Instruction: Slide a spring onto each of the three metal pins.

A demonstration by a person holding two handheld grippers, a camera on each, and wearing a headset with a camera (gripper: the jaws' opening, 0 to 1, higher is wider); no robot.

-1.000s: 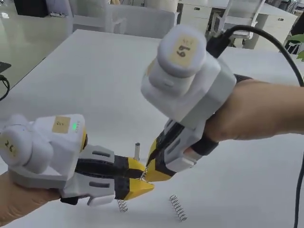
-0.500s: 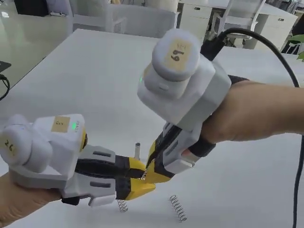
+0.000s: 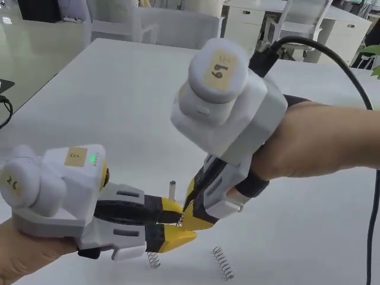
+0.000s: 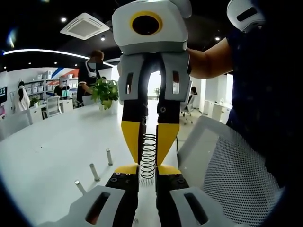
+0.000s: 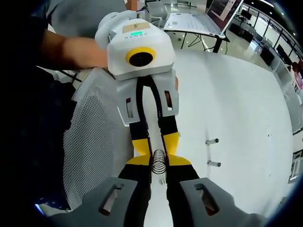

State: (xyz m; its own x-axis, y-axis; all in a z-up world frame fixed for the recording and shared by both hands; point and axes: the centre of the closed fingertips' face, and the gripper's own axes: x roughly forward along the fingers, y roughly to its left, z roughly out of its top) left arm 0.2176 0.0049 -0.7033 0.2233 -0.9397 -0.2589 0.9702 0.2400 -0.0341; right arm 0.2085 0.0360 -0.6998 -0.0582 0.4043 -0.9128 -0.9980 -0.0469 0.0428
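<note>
Free one end before releasing

The thin coiled steel spring hangs above the white surface, pinched tip to tip by the left gripper and the right gripper, both pairs of fingers clamped on it. One pair should, I judge, let go only once the other holds a single end, leaving the bore open for the three short upright metal pins nearby
</note>
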